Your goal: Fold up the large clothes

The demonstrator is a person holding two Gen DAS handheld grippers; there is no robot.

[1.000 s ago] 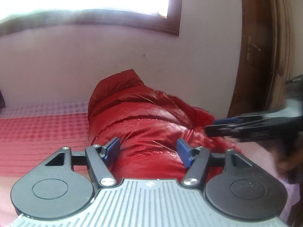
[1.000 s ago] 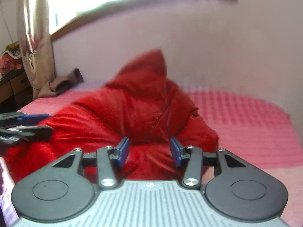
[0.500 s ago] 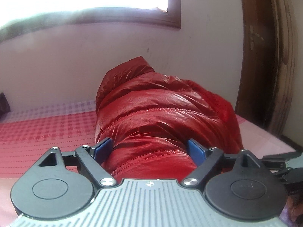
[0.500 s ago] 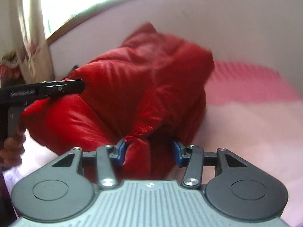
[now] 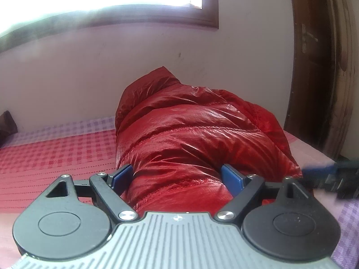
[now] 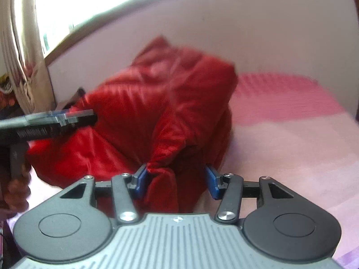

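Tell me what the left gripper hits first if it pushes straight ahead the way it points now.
The red puffer jacket: its bulk already sits between the left gripper pads, directly ahead. Behind it the wall, though depth is unclear.

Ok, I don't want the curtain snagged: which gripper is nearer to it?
Left. The left gripper is at the curtain side of the red jacket; the right gripper, jaws opening around a jacket fold, sits on the jacket's other side.

Left tongs (image 5: 177, 179) stand spread wide, tilted slightly downward; right tongs (image 6: 176, 180), angled down too, are opening.
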